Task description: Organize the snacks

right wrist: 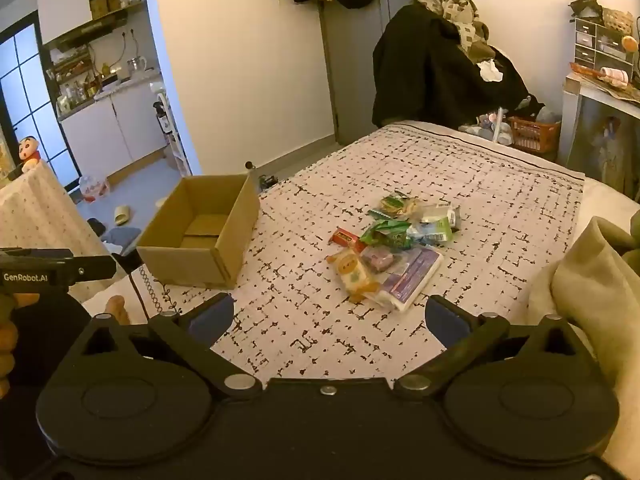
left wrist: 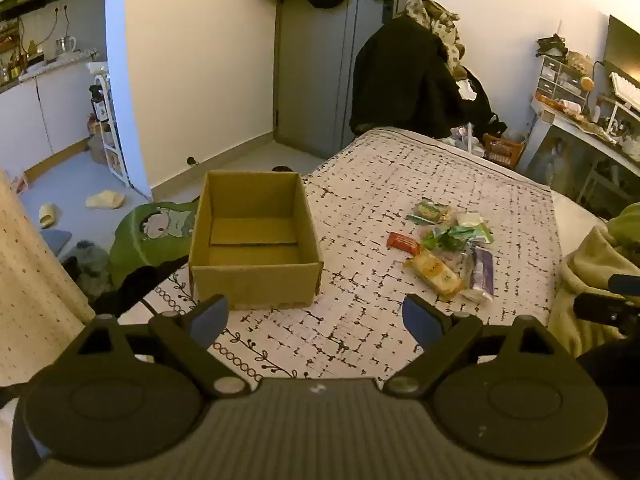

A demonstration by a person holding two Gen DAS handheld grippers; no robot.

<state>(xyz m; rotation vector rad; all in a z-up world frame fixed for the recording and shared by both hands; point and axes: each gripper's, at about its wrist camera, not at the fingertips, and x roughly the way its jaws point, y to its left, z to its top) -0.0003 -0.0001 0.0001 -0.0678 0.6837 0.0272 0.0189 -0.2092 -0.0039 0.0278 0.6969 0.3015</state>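
Note:
An open, empty cardboard box [left wrist: 254,240] stands on the patterned bed cover, left of a pile of snack packets [left wrist: 450,246]. The pile holds a red bar [left wrist: 402,242], a yellow packet [left wrist: 434,272], a purple packet [left wrist: 480,268] and green packets. In the right wrist view the box [right wrist: 200,232] is at the left and the snack pile [right wrist: 394,244] is ahead. My left gripper [left wrist: 316,320] is open and empty, just in front of the box. My right gripper [right wrist: 328,320] is open and empty, short of the pile.
The bed cover [left wrist: 400,184] ends at a left edge by the box, with a green cartoon cushion [left wrist: 156,232] beside it. A beige blanket [right wrist: 592,280] lies at the right. A chair heaped with dark clothes [left wrist: 412,80] stands beyond the bed's far end.

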